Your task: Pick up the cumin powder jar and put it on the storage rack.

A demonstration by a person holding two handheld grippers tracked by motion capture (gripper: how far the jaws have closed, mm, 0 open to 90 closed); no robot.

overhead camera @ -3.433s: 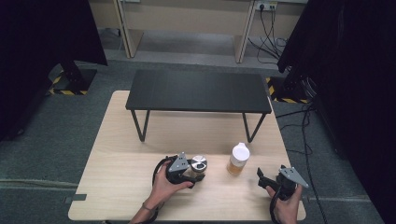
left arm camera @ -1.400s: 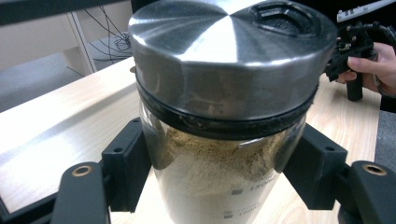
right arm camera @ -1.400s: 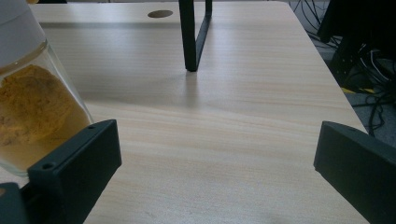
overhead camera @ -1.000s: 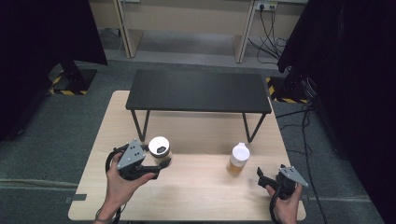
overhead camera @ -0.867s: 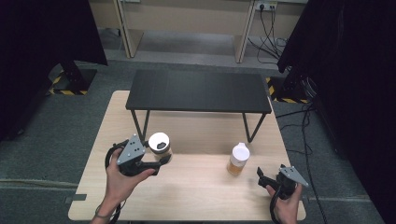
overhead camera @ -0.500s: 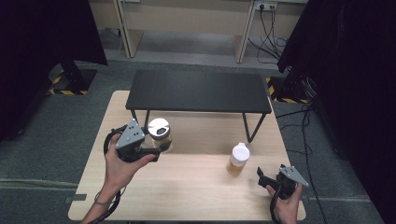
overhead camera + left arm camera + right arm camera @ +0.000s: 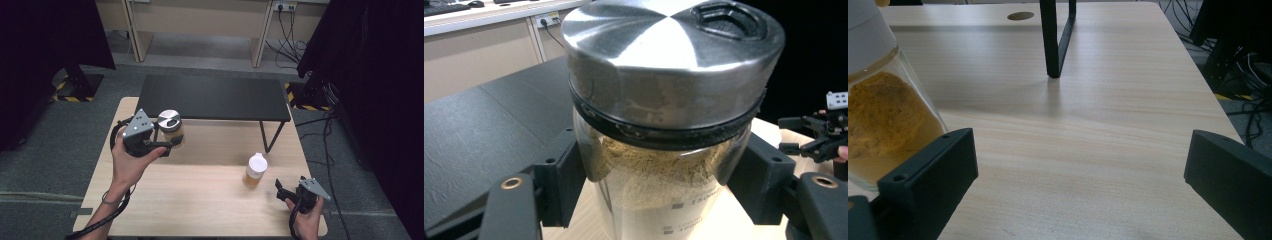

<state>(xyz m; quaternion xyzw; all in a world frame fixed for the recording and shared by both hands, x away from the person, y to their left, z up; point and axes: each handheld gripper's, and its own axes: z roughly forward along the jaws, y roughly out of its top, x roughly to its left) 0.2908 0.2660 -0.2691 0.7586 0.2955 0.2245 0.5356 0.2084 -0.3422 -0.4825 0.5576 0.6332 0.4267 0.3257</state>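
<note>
High view: the steel-lidded jar [image 7: 170, 127] is clamped upright between the jaws of the left gripper [image 7: 167, 143], raised beside the black shelf [image 7: 214, 97] — level with its front edge. The right gripper [image 7: 281, 190] is held wide open, empty, near the white-capped bottle [image 7: 255, 170].

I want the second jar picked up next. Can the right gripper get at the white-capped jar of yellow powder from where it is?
Probably yes: the right gripper is open, the white-capped jar stands just beyond its jaws, and nothing lies between them.
</note>
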